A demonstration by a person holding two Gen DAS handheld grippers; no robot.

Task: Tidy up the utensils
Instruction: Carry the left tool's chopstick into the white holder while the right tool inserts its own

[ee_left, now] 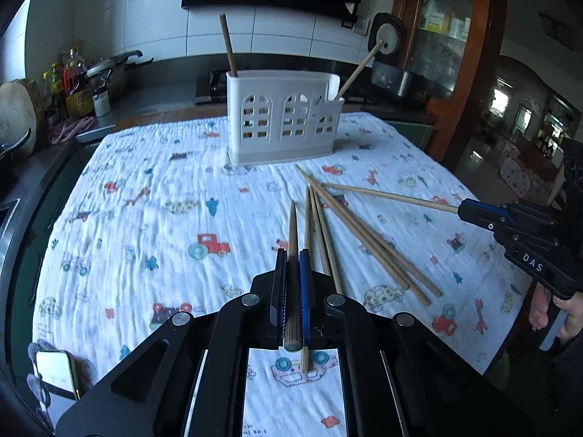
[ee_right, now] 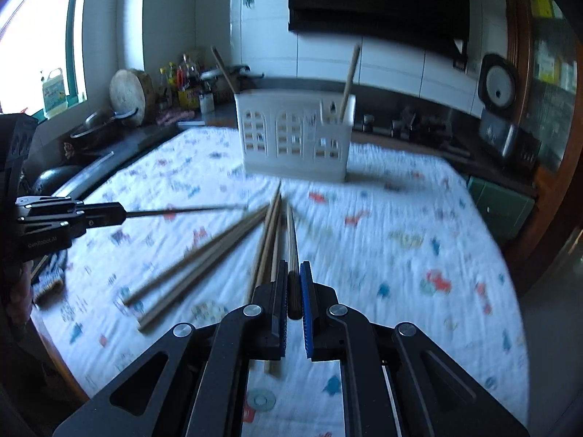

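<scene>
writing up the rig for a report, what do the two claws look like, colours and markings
Both are matte black linkage frames with round silver pivot bolts. The left claw has narrow fingers with blue ribbed pads; so does the right claw. White lettering "DAS" marks the right one's side, "GenRobot.AI" the left's. No cables show.

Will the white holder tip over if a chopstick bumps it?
Probably not easily: the white holder sits on a wider base on the cloth. It looks like thin, cut-out plastic holding only two chopsticks, so it's likely light and might slide if pushed.
</scene>
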